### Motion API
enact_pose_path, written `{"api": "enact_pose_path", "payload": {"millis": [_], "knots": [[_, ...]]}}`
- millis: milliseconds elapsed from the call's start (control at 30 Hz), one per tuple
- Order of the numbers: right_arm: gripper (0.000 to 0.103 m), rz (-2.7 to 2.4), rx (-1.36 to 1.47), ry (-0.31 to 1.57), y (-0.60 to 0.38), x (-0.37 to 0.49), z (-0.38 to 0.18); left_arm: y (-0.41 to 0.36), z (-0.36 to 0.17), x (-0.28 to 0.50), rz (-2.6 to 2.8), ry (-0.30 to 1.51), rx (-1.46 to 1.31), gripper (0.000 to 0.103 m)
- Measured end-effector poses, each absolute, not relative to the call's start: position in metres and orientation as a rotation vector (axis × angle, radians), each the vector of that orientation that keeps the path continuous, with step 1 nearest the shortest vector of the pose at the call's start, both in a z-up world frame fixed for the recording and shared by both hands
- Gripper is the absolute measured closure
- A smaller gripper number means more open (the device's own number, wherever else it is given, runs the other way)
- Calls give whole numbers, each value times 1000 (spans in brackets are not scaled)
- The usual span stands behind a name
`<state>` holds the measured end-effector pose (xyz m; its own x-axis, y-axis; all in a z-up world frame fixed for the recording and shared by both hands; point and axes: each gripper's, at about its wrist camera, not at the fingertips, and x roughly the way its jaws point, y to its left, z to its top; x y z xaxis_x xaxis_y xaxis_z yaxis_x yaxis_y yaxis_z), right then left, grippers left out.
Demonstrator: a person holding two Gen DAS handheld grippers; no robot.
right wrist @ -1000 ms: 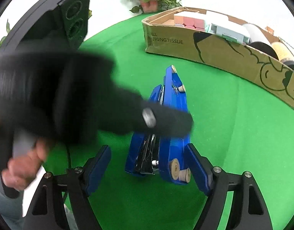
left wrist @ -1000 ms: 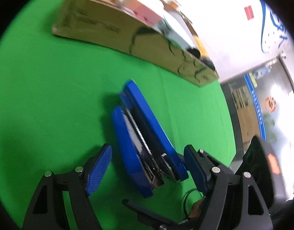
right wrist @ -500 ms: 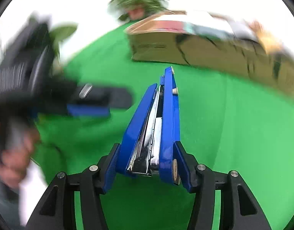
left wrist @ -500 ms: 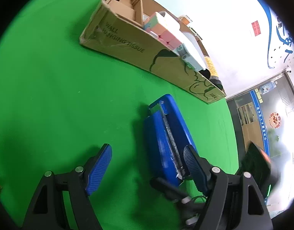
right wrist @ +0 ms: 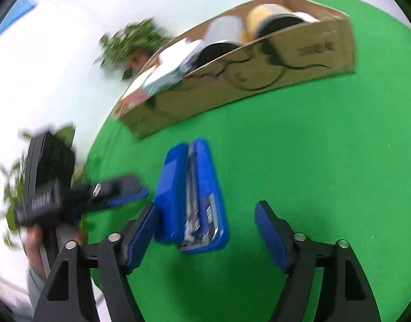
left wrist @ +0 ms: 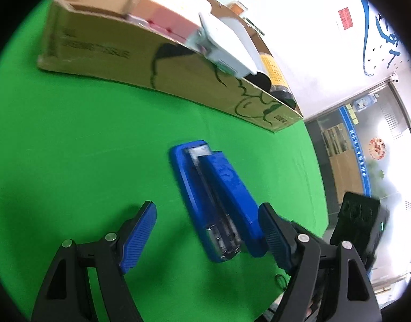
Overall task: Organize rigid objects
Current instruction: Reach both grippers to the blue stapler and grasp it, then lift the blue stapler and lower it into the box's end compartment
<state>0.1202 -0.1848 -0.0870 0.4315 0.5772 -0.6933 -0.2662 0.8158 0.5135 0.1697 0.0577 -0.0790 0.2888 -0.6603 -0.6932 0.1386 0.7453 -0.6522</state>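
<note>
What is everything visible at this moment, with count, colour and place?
stapler: one, blue, lying on the green table surface between both grippers.
cardboard box: one, brown with black drawing, at the far side of the table, filled with items.
pink blocks: several, pink, inside the box.
white case: one, white, in the box, sticking over its front wall.
yellow roll: one, yellow with dark end, in the box.
table surface: one, green.
potted plant: one, green, blurred, behind the box.
left gripper: open, blue pads.
right gripper: open, blue pads.
</note>
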Motion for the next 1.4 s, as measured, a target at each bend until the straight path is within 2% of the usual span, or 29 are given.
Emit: {"api": "enact_pose_path", "payload": {"millis": [167,267,367,433,467,600,833,1067,1133,1167,1400], "knots": [[22,528,87,934,-166,92,-78,45,-90,181,-620,1219,-581,25],[32,522,-15,950,-139,91,-88,40,-92,182,-633,1235,-591,25],[32,497,-106,925,-129,85,-89,37,-92,181,-635,1233,-589,25],[39,468,-170,911,-120,80,-90,37,-91,179,-633,1229,-591,25],[46,441,-180,909,-119,79,-89,35,-91,180,-632,1228,-591,25],[46,456,-27,949,-131,87,-85,34,-90,179,-609,1227,-567,32],[48,516,202,1029,-149,96,-84,35,-89,175,-622,1235,-562,35],[50,554,180,1000,-130,100,-81,39,-67,162,-588,1168,-447,38],[50,566,176,979,-120,101,-70,48,-55,160,-572,1137,-456,46],[62,583,184,963,-117,102,-64,53,-49,160,-569,1117,-462,50],[60,639,147,893,-82,122,-27,91,-15,172,-540,1017,-486,52]]}}
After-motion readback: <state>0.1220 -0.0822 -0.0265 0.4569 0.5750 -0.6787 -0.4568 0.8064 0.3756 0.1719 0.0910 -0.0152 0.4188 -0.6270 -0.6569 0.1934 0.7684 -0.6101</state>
